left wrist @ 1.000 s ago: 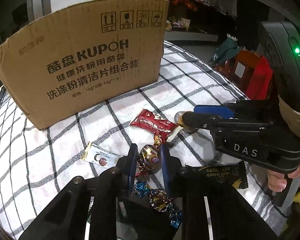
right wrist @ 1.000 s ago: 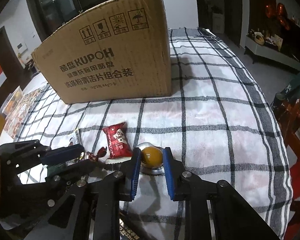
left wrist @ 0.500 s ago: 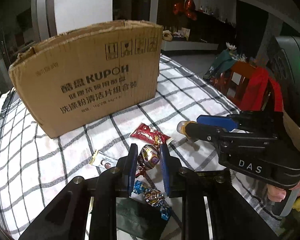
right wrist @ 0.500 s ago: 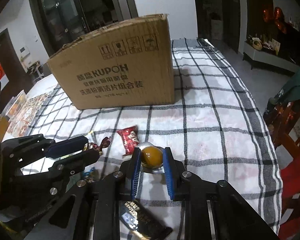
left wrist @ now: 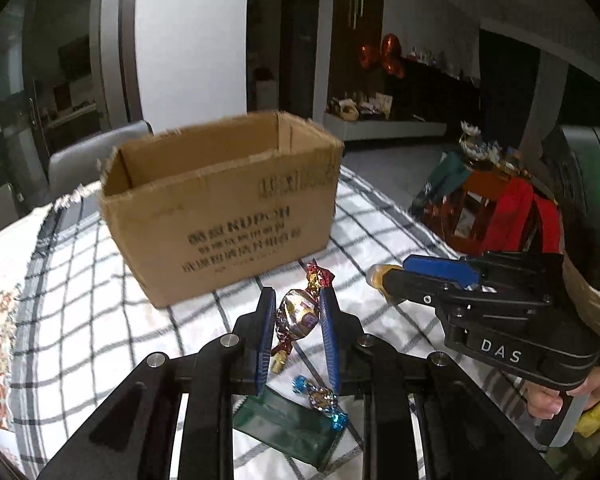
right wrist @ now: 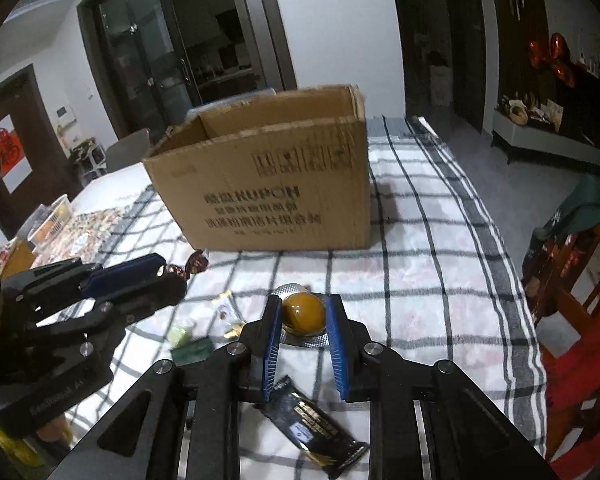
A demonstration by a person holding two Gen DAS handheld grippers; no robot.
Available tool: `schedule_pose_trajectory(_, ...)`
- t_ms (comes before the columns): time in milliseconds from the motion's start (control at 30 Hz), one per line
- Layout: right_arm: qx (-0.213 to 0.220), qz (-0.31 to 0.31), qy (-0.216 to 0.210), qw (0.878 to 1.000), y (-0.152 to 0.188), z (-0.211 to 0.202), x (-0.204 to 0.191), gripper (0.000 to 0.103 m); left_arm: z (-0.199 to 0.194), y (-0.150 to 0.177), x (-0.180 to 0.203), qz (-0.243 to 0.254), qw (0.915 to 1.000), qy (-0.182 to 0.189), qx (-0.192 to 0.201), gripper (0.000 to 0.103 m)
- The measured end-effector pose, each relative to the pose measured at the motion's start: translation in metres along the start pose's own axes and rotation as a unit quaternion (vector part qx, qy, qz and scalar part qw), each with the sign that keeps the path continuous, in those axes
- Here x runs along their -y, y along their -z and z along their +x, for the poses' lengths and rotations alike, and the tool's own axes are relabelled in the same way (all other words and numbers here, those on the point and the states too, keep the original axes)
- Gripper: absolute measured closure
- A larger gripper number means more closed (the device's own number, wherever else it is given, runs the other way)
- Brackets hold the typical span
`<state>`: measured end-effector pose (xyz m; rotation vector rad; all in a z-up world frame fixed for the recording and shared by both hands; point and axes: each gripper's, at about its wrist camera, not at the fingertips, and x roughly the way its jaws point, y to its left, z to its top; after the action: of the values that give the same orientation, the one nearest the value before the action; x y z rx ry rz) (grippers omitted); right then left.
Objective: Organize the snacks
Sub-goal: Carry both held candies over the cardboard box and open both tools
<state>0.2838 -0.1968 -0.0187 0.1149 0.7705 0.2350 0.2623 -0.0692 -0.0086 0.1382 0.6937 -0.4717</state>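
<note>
My left gripper (left wrist: 296, 312) is shut on a foil-wrapped candy (left wrist: 298, 314) with red twisted ends, held above the checked cloth. My right gripper (right wrist: 303, 314) is shut on an amber jelly cup (right wrist: 303, 313) with a silver foil rim, also lifted off the cloth. An open cardboard box (left wrist: 224, 204) (right wrist: 272, 184) stands ahead of both, its inside partly visible. In the left wrist view the right gripper (left wrist: 380, 276) shows at the right; in the right wrist view the left gripper (right wrist: 168, 276) shows at the left with the candy's end (right wrist: 198, 262).
On the cloth below lie a blue-wrapped candy (left wrist: 320, 398), a dark green packet (left wrist: 284, 426), a black snack bar (right wrist: 314, 426) and small wrappers (right wrist: 228, 316). A grey chair (left wrist: 96, 156) stands behind the box. A red-draped stool (left wrist: 496, 208) is off the table's right edge.
Both grippers rose with their snacks, the candy and the jelly cup leaving the cloth. The box now sits lower in view, its open top showing. The red packet is hidden.
</note>
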Motion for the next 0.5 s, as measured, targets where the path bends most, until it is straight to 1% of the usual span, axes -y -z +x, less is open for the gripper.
schedule_pose_trajectory(100, 0.014, -0.005, -0.005, 1.0, -0.009, -0.008, -0.005, 0.079, -0.012, -0.009, -0.003, 0.0, 0.9999, -0.01, 0.014, 0.08)
schedule_pose_trajectory(300, 0.037, -0.012, -0.013, 0.999, -0.026, -0.02, -0.014, 0.079, -0.029, -0.025, -0.008, 0.002, 0.9992, -0.03, 0.025, 0.08)
schedule_pose_trajectory(500, 0.065, -0.021, -0.019, 0.997, -0.049, -0.033, -0.023, 0.079, -0.045, -0.043, -0.018, -0.001, 0.9982, -0.035, 0.049, 0.08)
